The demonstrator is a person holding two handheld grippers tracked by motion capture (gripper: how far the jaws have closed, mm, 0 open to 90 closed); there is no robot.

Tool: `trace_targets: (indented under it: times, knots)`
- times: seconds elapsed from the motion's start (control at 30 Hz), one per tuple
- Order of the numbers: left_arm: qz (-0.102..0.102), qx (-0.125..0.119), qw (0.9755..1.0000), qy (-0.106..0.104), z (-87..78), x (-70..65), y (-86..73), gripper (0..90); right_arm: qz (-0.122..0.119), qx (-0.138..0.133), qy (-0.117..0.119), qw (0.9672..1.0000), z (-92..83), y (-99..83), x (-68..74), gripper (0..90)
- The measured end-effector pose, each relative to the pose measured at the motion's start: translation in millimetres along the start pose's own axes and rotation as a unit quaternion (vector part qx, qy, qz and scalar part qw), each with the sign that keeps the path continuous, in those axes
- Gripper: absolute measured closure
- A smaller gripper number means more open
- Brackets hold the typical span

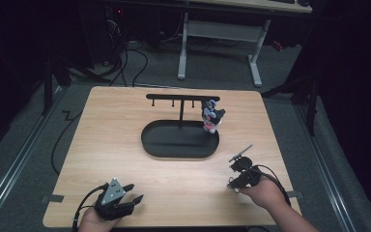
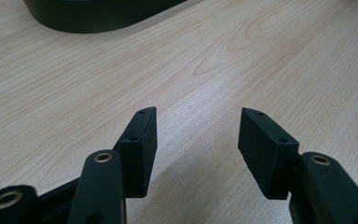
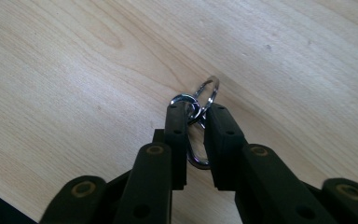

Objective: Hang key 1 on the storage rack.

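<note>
Right claw point(image 3: 196, 126) pinches a metal key ring point(image 3: 200, 100), loops pointing far; left claw point(image 2: 198, 135) rests half-open, empty, near the black hook stand point(image 1: 181, 133) on the tabletop point(image 1: 116, 121).

Pale matt wood-grain tabletop point(image 3: 74, 70); shiny silver metal key rings point(image 3: 200, 100); matt black plastic jaw pads; matt black oval tray stand point(image 1: 179, 140); soft cloth plush charm point(image 1: 211, 116).

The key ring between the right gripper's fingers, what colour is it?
Shiny silver metal key ring, clearest in the right gripper view.
</note>
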State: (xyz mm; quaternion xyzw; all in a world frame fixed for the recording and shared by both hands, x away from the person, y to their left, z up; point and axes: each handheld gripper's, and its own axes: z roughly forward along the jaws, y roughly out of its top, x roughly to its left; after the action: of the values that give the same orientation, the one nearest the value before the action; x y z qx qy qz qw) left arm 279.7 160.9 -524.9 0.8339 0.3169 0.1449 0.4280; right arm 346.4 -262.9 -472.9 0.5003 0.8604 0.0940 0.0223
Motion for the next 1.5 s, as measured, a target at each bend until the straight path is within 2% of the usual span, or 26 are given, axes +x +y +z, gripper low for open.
trace_targets:
  times: [0.1, 0.3, 0.43, 0.5, 0.6, 0.73, 1.1, 1.5]
  knots:
    - [0.001, 0.001, 1.0, -0.001, 0.6, -0.9, 0.0, 47.8, -0.003, 0.0, -0.005, 1.0, -3.5, 0.0, -2.2, 84.2]
    - [0.002, 0.002, 1.0, -0.001, 0.4, -0.8, -0.2, 47.7, 0.006, 0.0, 0.005, 1.0, -3.9, 3.8, -5.6, 84.1]
    - [0.0, 0.001, 1.0, -0.001, -0.2, 0.3, -0.3, 47.7, 0.0, 0.003, 0.007, 1.0, 0.9, 7.4, -4.3, 84.1]
    - [0.0, 0.0, 1.0, 0.0, -0.5, 0.6, -0.5, 47.8, -0.004, 0.003, 0.01, 0.9999, 3.5, 8.3, -2.4, 87.2]
    - [0.0, -0.001, 1.0, 0.0, -1.2, 0.9, -0.4, 47.8, -0.022, 0.005, 0.007, 0.9997, 4.5, 9.2, 1.4, 88.7]
    - [0.001, -0.001, 1.0, 0.001, -1.8, 1.1, -0.2, 47.7, -0.03, 0.01, 0.005, 0.9995, 2.7, 9.3, 3.3, 88.7]
    - [0.001, -0.002, 1.0, 0.002, -2.0, 0.9, -0.3, 47.1, -0.05, -0.003, 0.006, 0.9987, -18.1, 5.2, 2.9, 88.8]
    - [0.001, -0.003, 1.0, 0.002, -3.1, 1.8, -0.4, 47.0, -0.05, -0.017, -0.002, 0.9986, -43.9, 7.3, 3.1, 88.9]
